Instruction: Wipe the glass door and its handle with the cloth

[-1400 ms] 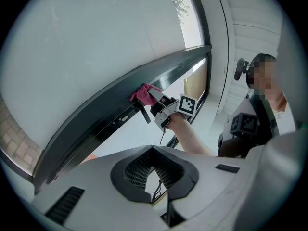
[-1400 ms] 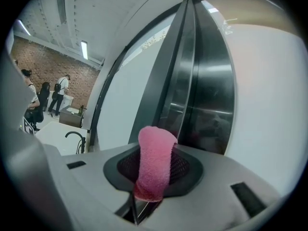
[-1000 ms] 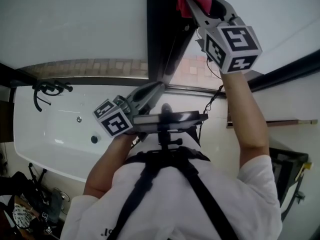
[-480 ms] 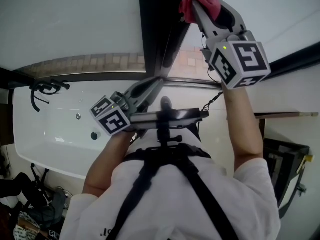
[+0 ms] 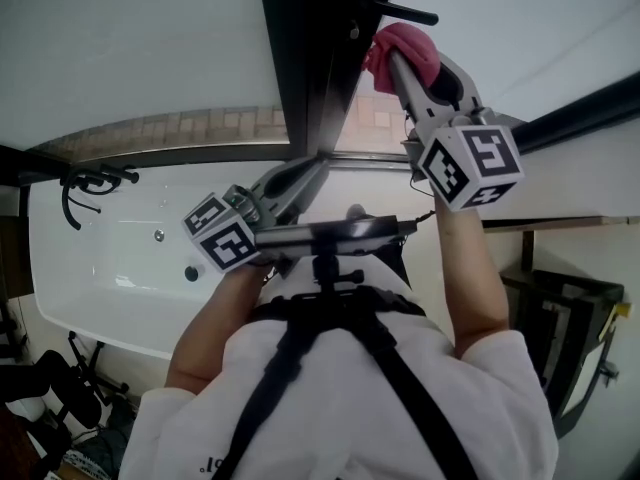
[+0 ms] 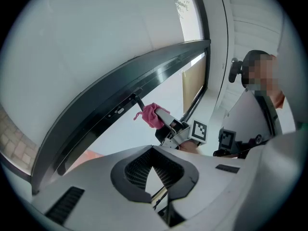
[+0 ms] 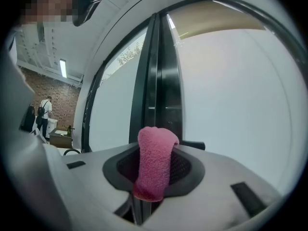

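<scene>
A pink cloth [image 5: 403, 53] is clamped in my right gripper [image 5: 396, 60], which is raised against the dark door frame [image 5: 310, 58]. The black handle [image 5: 400, 11] sticks out just beyond the cloth; I cannot tell whether they touch. In the right gripper view the cloth [image 7: 154, 165] fills the jaws, with the handle [image 7: 192, 145] behind it and the glass pane [image 7: 231, 90] to the right. My left gripper [image 5: 315, 171] is held lower by the frame's foot, shut and empty. The left gripper view shows the cloth [image 6: 151, 115] beside the handle [image 6: 138, 102].
A white bathtub [image 5: 100, 268] lies at the lower left, with a black fitting [image 5: 90, 180] on its rim. A dark rack [image 5: 560, 338] stands at the right. Brick paving [image 5: 150, 133] shows through the glass. A person [image 7: 45, 107] stands far off.
My right gripper has drawn the cloth down along the frame, away from the picture's top edge, and the handle has come into sight beyond it. The left gripper has barely moved.
</scene>
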Motion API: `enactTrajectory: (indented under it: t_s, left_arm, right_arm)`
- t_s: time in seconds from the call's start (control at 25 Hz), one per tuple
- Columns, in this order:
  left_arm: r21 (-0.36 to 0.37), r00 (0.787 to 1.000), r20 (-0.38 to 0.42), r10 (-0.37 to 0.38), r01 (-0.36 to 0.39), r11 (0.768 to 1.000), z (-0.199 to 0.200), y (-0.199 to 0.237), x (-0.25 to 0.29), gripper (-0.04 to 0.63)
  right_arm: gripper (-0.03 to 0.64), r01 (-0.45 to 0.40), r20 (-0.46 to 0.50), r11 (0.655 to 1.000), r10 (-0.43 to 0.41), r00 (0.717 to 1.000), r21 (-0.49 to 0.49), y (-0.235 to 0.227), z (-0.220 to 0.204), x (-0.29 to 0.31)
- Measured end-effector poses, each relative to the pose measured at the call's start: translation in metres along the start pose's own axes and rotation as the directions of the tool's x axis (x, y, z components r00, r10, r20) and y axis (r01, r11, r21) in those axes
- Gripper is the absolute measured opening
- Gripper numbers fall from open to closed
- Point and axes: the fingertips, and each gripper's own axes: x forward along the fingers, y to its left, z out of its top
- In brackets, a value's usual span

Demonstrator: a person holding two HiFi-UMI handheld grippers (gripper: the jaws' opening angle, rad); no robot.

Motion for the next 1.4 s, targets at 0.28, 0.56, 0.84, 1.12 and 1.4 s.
enactTrajectory:
  t_s: [0.28,0.56,0.84,1.12,1.4]
  left_arm:
    - [-0.045,0.999,0.032,0.026,-0.025,0.999,-0.001,0.002,0.003,-0.008]
    - [-0.071,0.998,0.028,0.055,-0.053,0.996,-0.021,-0.004,0.028,-0.008]
    - [-0.068,0.996,0.022,0.090,-0.088,0.994,-0.041,-0.008,0.052,-0.008]
    - [-0.047,0.992,0.035,0.125,-0.123,0.991,-0.042,-0.009,0.060,-0.008]
    - [-0.037,0.988,0.046,0.147,-0.145,0.989,-0.041,-0.009,0.060,-0.008]
  right_arm:
    - [0.107,-0.015,-0.029,1.000,0.016,0.999,0.013,-0.006,-0.020,-0.021]
    - [0.106,-0.025,-0.038,1.000,0.025,0.999,-0.001,-0.033,-0.027,-0.046]
    - [0.104,-0.058,-0.063,0.998,0.060,0.996,0.026,-0.059,-0.043,-0.058]
    - [0.104,-0.101,-0.061,0.994,0.103,0.993,0.037,-0.066,-0.045,-0.058]
    - [0.103,-0.152,-0.061,0.988,0.154,0.986,0.040,-0.057,-0.048,-0.057]
